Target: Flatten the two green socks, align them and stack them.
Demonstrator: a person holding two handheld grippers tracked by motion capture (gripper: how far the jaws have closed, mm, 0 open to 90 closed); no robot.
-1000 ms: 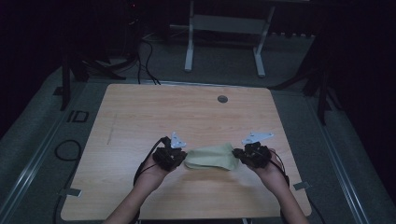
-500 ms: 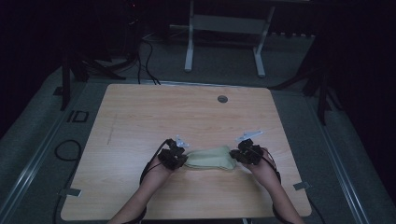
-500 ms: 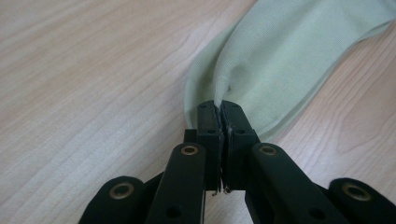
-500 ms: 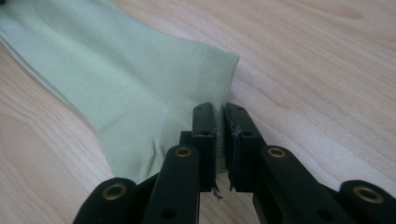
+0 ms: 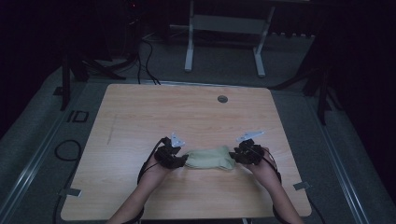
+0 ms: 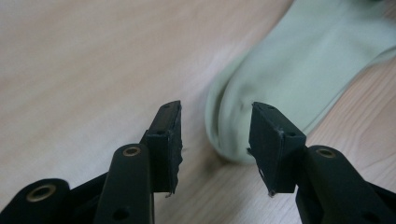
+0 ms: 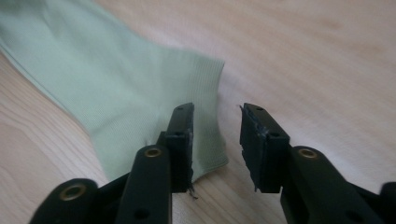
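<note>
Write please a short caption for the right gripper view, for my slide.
Open right gripper poised at the ribbed cuff end of a pale green sock lying flat on the wooden table.

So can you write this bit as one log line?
left gripper: open | right gripper: open | pale green sock: flat on wooden table, between grippers
</note>
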